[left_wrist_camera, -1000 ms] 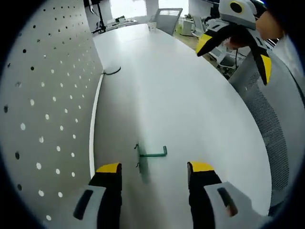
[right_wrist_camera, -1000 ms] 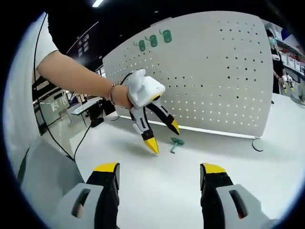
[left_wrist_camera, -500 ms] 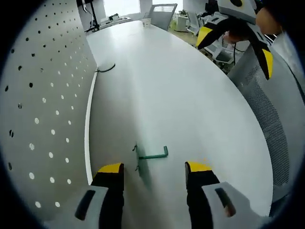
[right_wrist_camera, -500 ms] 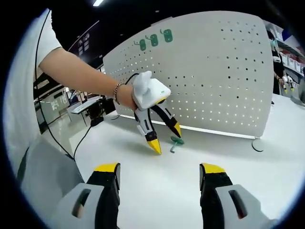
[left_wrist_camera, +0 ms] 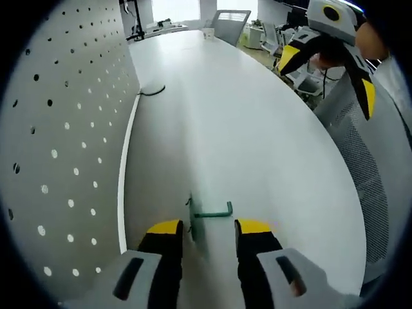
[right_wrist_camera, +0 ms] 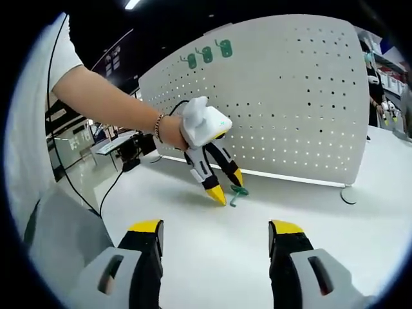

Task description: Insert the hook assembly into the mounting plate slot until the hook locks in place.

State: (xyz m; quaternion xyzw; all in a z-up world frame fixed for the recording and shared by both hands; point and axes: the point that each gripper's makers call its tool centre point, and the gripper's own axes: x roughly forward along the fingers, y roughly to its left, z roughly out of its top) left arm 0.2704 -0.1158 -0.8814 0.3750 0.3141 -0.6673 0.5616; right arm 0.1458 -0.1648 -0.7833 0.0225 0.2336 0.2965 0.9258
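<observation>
The hook assembly (left_wrist_camera: 207, 213) lies on the worktop (left_wrist_camera: 257, 135), just in front of the pegboard (right_wrist_camera: 277, 96) that stands upright along the worktop's edge. In the right gripper view, three more hooks (right_wrist_camera: 207, 54) hang in a row high on the pegboard. The left gripper (right_wrist_camera: 226, 185) stands over the hook assembly, one jaw on either side, and the right gripper (left_wrist_camera: 335, 67) hangs well apart from it above the worktop's far side.

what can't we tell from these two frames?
- Contact: whether the left hand-held gripper touches the green hook. In the right gripper view its tips hide part of the hook.
- The hook's base end: small and dim in the left gripper view.
- The green pieces on the pegboard: too small to identify in the right gripper view.
- Which pegboard hole is the target: nothing marks it.
</observation>
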